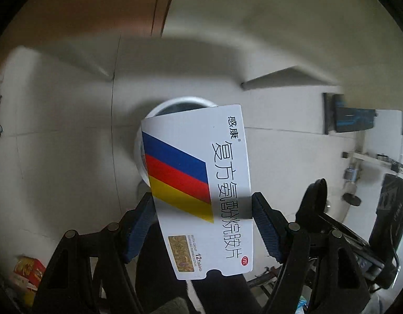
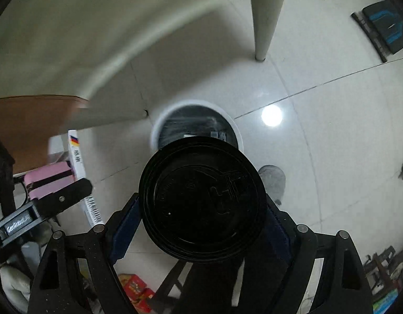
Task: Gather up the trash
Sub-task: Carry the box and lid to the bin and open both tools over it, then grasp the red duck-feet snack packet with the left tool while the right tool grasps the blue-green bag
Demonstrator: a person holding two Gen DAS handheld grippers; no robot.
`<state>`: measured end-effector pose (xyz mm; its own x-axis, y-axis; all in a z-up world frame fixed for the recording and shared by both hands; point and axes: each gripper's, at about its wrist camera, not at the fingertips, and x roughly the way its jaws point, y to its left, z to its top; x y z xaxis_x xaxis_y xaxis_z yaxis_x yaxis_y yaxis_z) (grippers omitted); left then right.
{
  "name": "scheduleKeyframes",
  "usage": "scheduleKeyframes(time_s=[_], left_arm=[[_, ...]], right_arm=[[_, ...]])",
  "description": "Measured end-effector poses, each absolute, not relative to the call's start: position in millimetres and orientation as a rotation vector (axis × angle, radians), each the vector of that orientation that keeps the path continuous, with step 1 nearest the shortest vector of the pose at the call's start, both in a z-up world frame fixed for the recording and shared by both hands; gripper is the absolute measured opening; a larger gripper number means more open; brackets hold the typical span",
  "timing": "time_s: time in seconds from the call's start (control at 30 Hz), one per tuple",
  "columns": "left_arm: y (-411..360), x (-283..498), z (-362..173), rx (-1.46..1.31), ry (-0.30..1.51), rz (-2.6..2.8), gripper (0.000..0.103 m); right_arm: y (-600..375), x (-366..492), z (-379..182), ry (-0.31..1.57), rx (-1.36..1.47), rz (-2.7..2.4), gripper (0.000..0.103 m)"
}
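My left gripper [image 1: 202,209] is shut on a white medicine box [image 1: 198,183] with blue, red and yellow stripes and holds it above a white-rimmed trash bin [image 1: 159,110] on the floor. My right gripper [image 2: 201,206] is shut on a black cup lid [image 2: 201,198], held above the same bin [image 2: 196,120], whose dark inside shows some trash. The medicine box [image 2: 79,167] and the left gripper [image 2: 60,201] also show at the left of the right wrist view.
A pale table edge [image 2: 101,52] and table leg [image 2: 266,18] stand over the tiled floor [image 2: 332,130]. A red packet [image 2: 136,287] lies on the floor near me. A dark stand [image 1: 350,117] sits at the far right. A pink object [image 2: 48,180] is at the left.
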<state>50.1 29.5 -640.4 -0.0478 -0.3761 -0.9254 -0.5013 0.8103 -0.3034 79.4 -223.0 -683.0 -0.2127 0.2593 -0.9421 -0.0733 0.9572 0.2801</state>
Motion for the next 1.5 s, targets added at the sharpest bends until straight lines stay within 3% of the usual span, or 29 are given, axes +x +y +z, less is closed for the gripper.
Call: scheduleKeyframes(time_s=[0.07, 0.13, 0.23, 0.3, 0.57, 1.07, 1.5], left_arm=[[28.4, 51.8, -678.1, -0.707, 1.684, 0.119, 0.102], [28.6, 50.3, -704.9, -0.701, 1.688, 0.145, 0.103], [28.4, 43.2, -720.8, -0.675, 1.682, 0.186, 0.103], [29.2, 38.4, -719.6, -0.622, 1.657, 0.243, 0.103], [19.6, 10.9, -692.9, -0.407, 1.643, 0.367, 0.103], [3.5, -1.7, -628.9, -0.364, 1.651, 0.393, 0.103], [-1.2, -15.2, -523.7, -0.383, 1.617, 0.371, 0.103]], right_arm=[[-220.2, 77.8, -720.9, 1.783, 0.145, 0.325, 0.09], [-217.5, 75.0, -757.2, 1.797, 0.154, 0.342, 0.091], [-212.1, 70.6, -801.2, 1.836, 0.155, 0.359, 0.103], [-212.6, 65.6, -816.6, 1.836, 0.134, 0.36, 0.103], [-206.2, 62.9, -821.2, 1.79, -0.058, 0.297, 0.103], [-209.1, 56.8, -725.5, 1.673, -0.271, 0.208, 0.103], [-205.8, 49.3, -595.0, 1.606, -0.29, 0.241, 0.103]])
